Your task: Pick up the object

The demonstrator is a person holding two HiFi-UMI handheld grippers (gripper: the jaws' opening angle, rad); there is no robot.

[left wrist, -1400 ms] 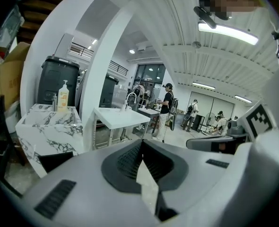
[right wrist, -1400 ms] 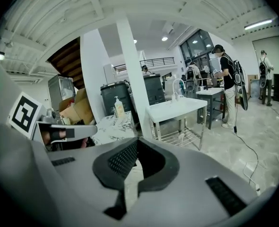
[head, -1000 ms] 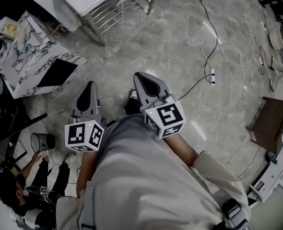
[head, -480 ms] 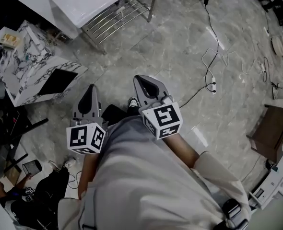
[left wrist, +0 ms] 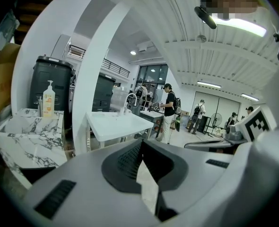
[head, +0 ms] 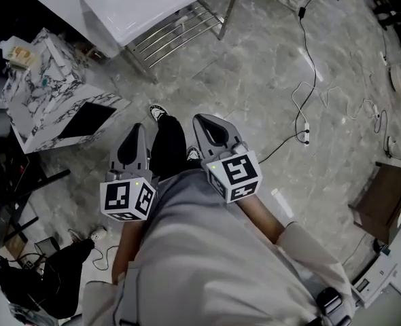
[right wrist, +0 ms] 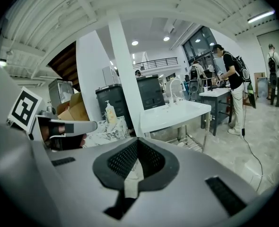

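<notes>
My left gripper [head: 135, 129] and right gripper [head: 203, 119] are held side by side at waist height over the grey marble floor, both pointing forward. Each is shut with nothing between its jaws. The left gripper view shows its jaws [left wrist: 140, 143] meeting at the tip, with a white sink table [left wrist: 116, 124] ahead. The right gripper [right wrist: 137, 140] is closed the same way and faces the same table [right wrist: 175, 115]. I cannot tell which thing here is the object to pick up. A pump bottle [right wrist: 110, 112] stands on a marble-patterned box.
The white sink table [head: 139, 5] with a metal rack [head: 180, 26] under it stands ahead. A marble-patterned box [head: 51, 94] sits at the left. Cables and a power strip [head: 306, 131] lie on the floor at the right, beside a brown stand [head: 380, 195]. My shoe [head: 158, 113] steps forward between the grippers.
The view has moved forward toward the white table. A black-trousered leg has swung forward between the grippers. The seated person at lower left has slid out of sight. Both grippers stay shut.
</notes>
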